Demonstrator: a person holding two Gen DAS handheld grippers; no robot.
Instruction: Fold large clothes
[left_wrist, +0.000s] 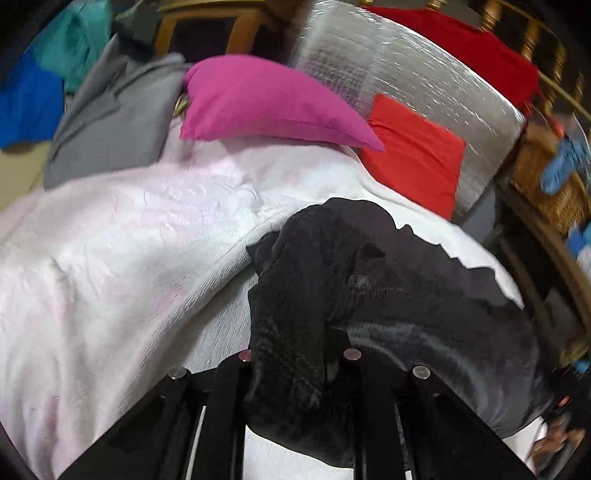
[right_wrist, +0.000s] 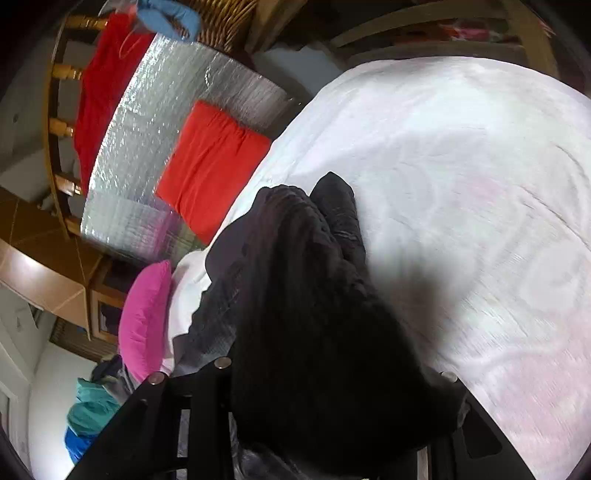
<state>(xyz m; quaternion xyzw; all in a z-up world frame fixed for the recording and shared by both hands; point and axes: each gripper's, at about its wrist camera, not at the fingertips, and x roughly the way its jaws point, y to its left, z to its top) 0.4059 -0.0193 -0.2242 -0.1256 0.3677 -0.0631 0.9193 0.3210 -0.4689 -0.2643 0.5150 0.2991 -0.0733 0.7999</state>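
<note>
Right wrist: black garment (right_wrist: 314, 332) hides tool (right_wrist: 332, 373) tips.

The garment (left_wrist: 388, 295) is black with a ribbed texture, lying on a white blanket (left_wrist: 129, 240) faintly tinged pink. Beyond sit a magenta pillow (left_wrist: 266, 103), an orange-red cushion (left_wrist: 413, 155) and a silver quilted sheet (left_wrist: 388, 62).

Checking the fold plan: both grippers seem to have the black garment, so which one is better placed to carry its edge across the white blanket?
Probably left: the left gripper pinches a thin edge of the black garment; the right gripper holds a thick bunch.
</note>
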